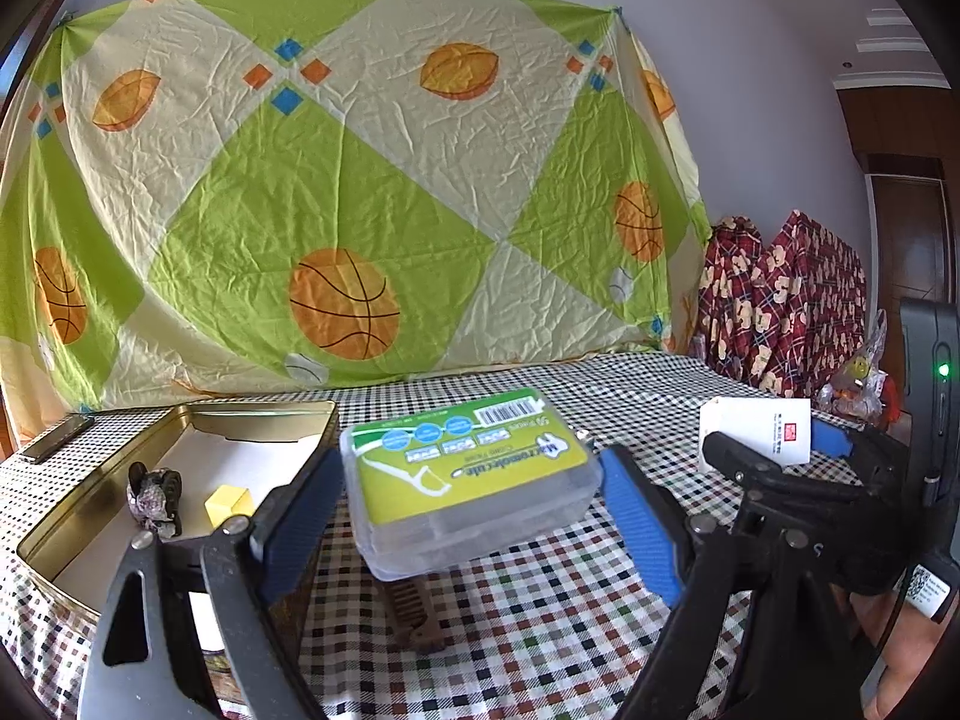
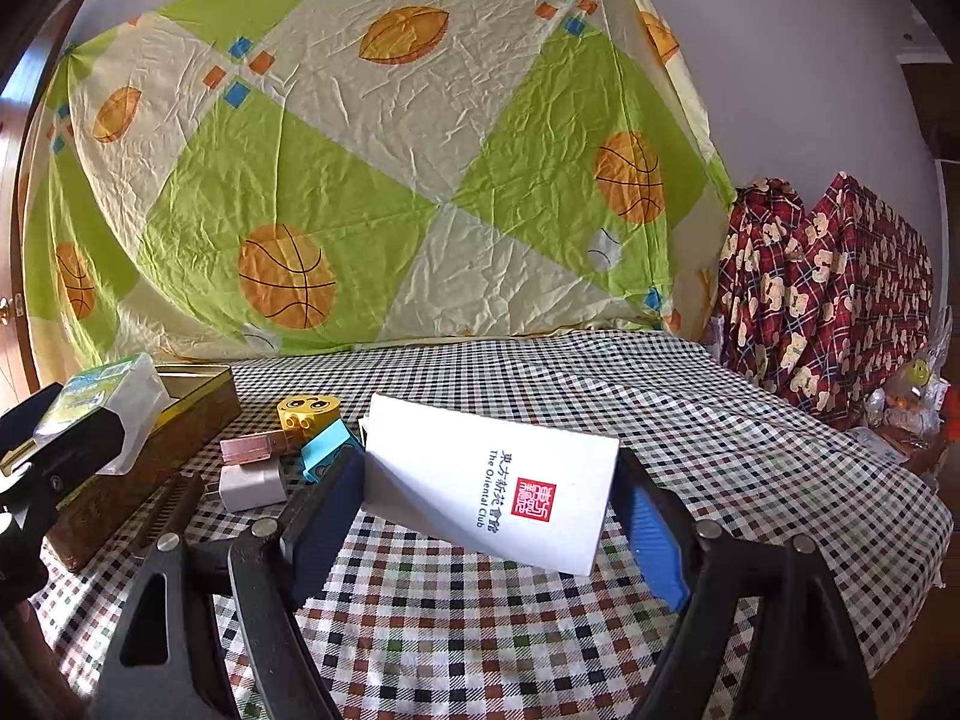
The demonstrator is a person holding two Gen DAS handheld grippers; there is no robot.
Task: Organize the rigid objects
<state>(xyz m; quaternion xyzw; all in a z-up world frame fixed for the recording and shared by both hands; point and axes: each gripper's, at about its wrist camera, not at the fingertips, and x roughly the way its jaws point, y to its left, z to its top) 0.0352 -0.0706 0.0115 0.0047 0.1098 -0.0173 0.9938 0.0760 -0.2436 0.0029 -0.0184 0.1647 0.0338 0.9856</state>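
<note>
Holding a clear plastic dental floss pick box (image 1: 471, 480) clamped across its width, the left gripper (image 1: 474, 501) has it raised off the checked cloth, with a brown comb (image 1: 414, 606) lying on the counter (image 1: 540, 630) beneath. The box hangs just beside the gold tin (image 1: 180, 420), whose open tray already carries a yellow cube (image 1: 229, 504) and a small dark figurine (image 1: 153, 498); my reading is that the tin is the collecting place, so the box is being brought toward its rim.

The right gripper (image 2: 486, 510) clenches a white card box (image 2: 498, 489) (printed "The Oriental Club" beside a red seal), tilted with one corner low and clear of the cloth, probably waiting its turn well to the right of the tin.

Left on the counter near the tin's side wall are a yellow face block (image 2: 309, 411), a light blue block (image 2: 327, 450), a white charger plug (image 2: 252, 486) and a pinkish flat piece (image 2: 246, 449), all apparently still to be sorted. A dark flat object, perhaps a phone (image 1: 57, 438), lies beyond the tin.
</note>
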